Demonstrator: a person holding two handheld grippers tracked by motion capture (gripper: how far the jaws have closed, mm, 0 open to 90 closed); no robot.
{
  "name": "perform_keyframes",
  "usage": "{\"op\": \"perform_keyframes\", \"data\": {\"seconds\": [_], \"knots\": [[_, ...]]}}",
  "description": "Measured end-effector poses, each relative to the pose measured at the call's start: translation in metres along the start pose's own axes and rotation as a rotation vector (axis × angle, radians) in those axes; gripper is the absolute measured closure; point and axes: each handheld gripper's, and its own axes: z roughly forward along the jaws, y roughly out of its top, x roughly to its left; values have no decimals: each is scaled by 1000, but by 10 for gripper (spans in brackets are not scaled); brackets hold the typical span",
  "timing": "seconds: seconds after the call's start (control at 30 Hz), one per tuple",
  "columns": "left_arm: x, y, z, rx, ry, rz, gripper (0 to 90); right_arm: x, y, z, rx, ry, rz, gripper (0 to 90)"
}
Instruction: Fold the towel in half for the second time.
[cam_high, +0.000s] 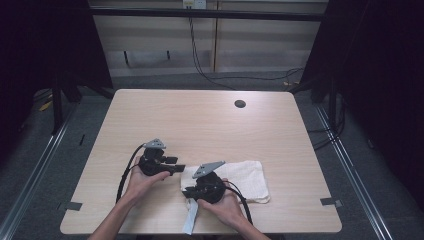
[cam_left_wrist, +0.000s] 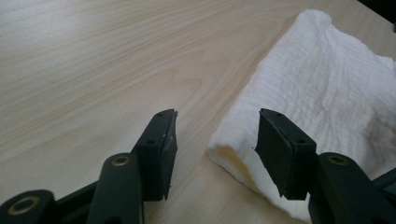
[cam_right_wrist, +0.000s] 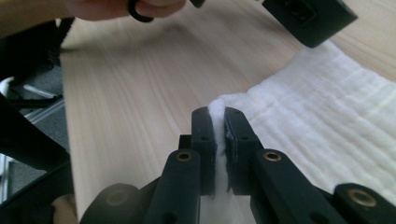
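The right gripper has its 2 jaws pressed together on a raised fold of the white cloth; the fabric stands pinched between the pads at the cloth's left edge. In the high view this right gripper sits over the near-left corner of the cloth, held by the person's right hand.

The left gripper has its jaws spread wide with nothing between the pads. One corner of the cloth lies on the bench just ahead of the right-hand jaw, partly within the gap, and neither pad presses on it. In the high view the left gripper is level with the cloth's left edge, just beside it, held by the left hand.

The cloth lies flat near the front edge of the bench, right of centre, with a narrow strip hanging towards the front edge below the right gripper.
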Motion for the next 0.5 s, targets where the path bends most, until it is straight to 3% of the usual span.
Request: {"op": "perform_keyframes", "data": {"seconds": [0.23,0.5], "knots": [[-1,-1,10,47,25,34,456,3,-2,-1,7,-2,-15,841],[-5,-3,19,94,-35,55,589,2,-4,0,20,-4,-17,840]]}}
